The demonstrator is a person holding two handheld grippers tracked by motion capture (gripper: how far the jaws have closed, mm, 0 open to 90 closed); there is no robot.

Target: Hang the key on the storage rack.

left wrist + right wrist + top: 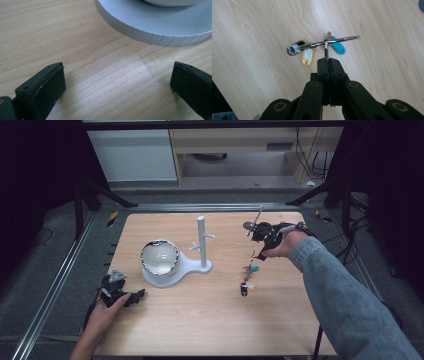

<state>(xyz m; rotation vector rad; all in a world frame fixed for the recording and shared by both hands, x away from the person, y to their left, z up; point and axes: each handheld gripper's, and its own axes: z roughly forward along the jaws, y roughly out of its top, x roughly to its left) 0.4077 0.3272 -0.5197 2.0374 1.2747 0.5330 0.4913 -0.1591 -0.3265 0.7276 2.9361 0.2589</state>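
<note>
Wood table (200,320), largest. White stand (202,242) with post and pegs on a round base, bowl (159,257) on that base, well left of the right fingers. Base rim (140,32) just ahead of the left fingers. Left gripper (131,298) low near table edge, hand (102,312) flat behind it, jaws wide apart, nothing between, bare wood under. Right gripper (254,254) held up over the table's right half, sleeve (345,295) stretched forward, wrist bent so fingers point down. Right jaws pressed together, clamped on a small link of the key ring (329,42). Ring hangs just past the fingertips, lifted or barely touching the wood, cannot tell. Below it: blue tag (337,47), yellow tag (307,56), dark fob (293,49). Probably light, stiff wire ring, slick metal, loose tags likely to swing and twist. Best hold likely on the ring wire itself or the link, not the dangling tags. Likely bound for a peg.
</note>
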